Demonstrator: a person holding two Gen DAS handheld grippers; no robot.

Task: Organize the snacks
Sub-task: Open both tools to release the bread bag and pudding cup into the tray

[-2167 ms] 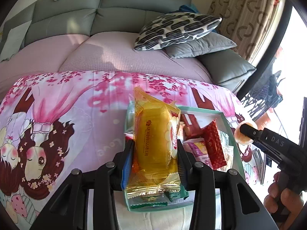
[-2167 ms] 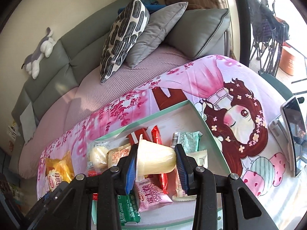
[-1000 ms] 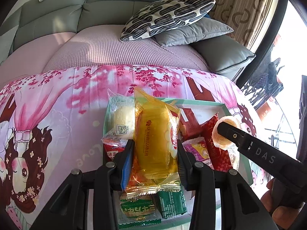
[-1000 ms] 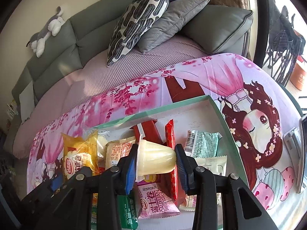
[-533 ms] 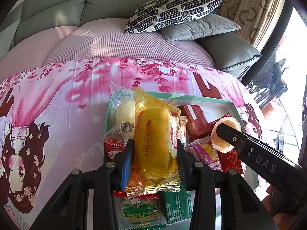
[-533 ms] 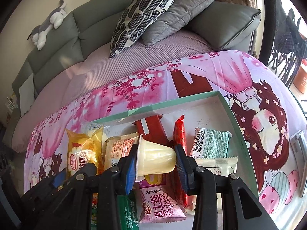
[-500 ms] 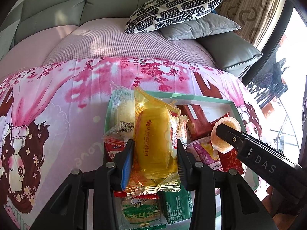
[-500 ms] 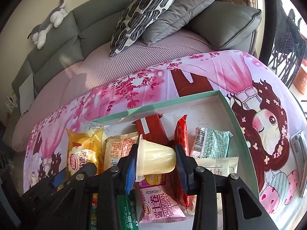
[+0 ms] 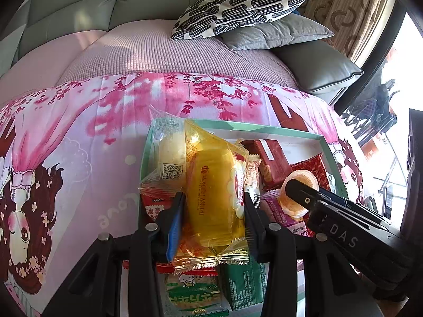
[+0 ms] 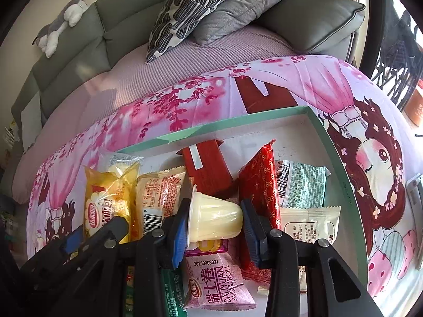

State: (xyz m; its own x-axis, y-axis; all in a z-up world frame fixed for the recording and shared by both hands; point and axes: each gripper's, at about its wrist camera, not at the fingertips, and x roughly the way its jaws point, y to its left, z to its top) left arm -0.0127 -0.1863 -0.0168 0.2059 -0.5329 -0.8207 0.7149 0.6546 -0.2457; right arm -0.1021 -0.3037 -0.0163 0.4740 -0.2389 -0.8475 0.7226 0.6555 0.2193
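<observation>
A yellow-wrapped cake hangs upright over the left part of the green-rimmed box, above other packets. A pale jelly cup lies on its side above the box's middle, lid facing left. Inside the box lie a pink swiss-roll packet, red packets and green ones.

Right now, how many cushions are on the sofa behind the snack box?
3: a black-and-white patterned cushion on top, a plain grey cushion under it, and a big dark grey cushion at the sofa's end. More could be hidden.
</observation>
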